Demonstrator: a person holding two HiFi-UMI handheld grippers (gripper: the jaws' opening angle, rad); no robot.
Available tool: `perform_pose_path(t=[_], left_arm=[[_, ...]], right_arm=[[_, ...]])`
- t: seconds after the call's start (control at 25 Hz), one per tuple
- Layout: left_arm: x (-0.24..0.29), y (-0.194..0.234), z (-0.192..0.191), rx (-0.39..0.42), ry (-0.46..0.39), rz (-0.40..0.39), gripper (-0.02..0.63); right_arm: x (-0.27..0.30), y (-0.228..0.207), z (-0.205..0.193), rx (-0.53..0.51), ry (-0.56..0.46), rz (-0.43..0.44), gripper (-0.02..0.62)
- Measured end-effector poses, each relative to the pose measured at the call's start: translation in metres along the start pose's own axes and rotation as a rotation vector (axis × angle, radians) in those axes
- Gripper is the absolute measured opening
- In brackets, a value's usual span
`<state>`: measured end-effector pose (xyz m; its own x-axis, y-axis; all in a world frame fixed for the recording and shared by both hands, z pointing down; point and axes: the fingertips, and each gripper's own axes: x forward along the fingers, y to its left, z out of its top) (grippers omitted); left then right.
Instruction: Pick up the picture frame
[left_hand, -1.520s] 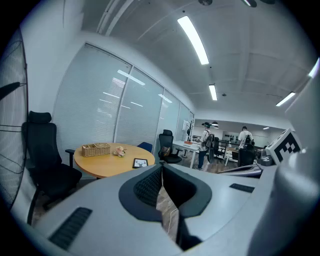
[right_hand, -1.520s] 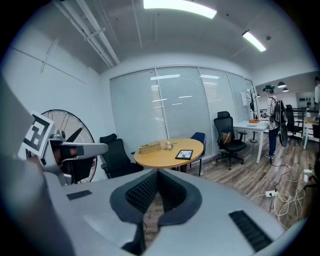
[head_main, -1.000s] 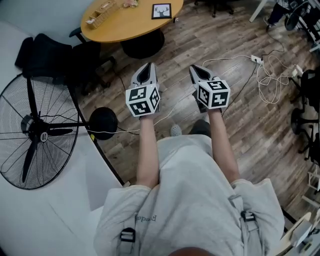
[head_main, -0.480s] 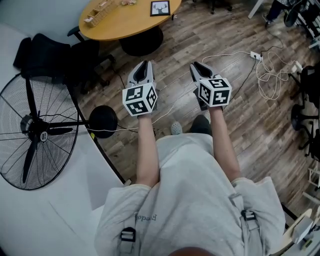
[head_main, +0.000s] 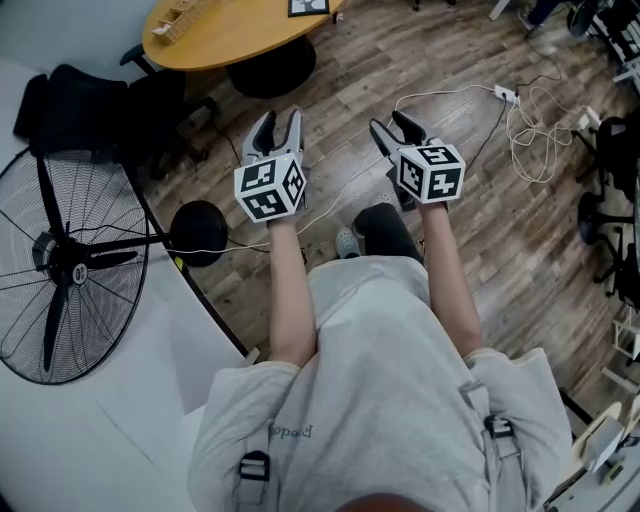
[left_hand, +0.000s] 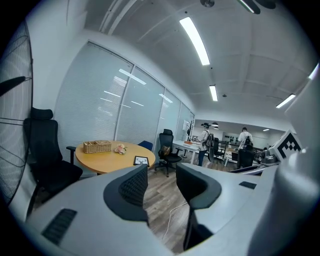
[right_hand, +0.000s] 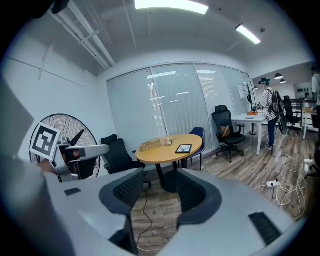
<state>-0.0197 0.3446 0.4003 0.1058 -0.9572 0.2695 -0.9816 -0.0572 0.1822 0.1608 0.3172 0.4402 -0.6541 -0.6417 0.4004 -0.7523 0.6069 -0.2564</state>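
Two empty grippers — left gripper (head_main: 278, 122), right gripper (head_main: 393, 125) — jaws opening above wood floor (head_main: 355, 85); picture frame (right_hand: 183, 148) on round table (right_hand: 159, 154).

Bare floor (head_main: 345, 120) runs ahead to the table (head_main: 225, 35); fan (head_main: 70, 260) crowds the left.

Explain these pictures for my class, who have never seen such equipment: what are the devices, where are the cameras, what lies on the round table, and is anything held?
A person holds a two-jaw tool in each hand: the left hand-held gripper and the right hand-held gripper. One picture looks down from a camera on the person's head; the other two look along each gripper's jaws. The round table ahead bears a picture frame and a wicker basket. Both pairs of jaws are opening, with nothing between them; nothing is held.
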Motion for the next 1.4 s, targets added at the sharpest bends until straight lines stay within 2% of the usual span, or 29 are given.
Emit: perform_pose_path(t=[0.28,0.6,0.76,0.88,1.04,1.4], left_arm=[[0.012,0.005,0.001,0.009,0.006,0.034,0.193],[0.044,0.021,0.005,0.029,0.049,0.045,0.192],[0.068,0.029,0.017,0.001,-0.013,0.055,0.184],[0.092,0.032,0.025,0.002,-0.022,0.06,0.183],[0.131,0.041,0.039,0.009,-0.016,0.069,0.183],[0.206,0.048,0.095,0.05,-0.015,0.11,0.183]], right_arm=[[0.011,-0.015,0.003,0.003,0.009,-0.002,0.202],[0.043,-0.035,0.015,0.036,0.021,-0.006,0.202],[0.061,-0.056,0.022,0.054,0.027,-0.009,0.202],[0.075,-0.077,0.03,0.073,0.029,-0.012,0.202],[0.104,-0.103,0.05,0.095,0.017,-0.005,0.202],[0.158,-0.167,0.123,0.154,-0.044,0.017,0.202]])
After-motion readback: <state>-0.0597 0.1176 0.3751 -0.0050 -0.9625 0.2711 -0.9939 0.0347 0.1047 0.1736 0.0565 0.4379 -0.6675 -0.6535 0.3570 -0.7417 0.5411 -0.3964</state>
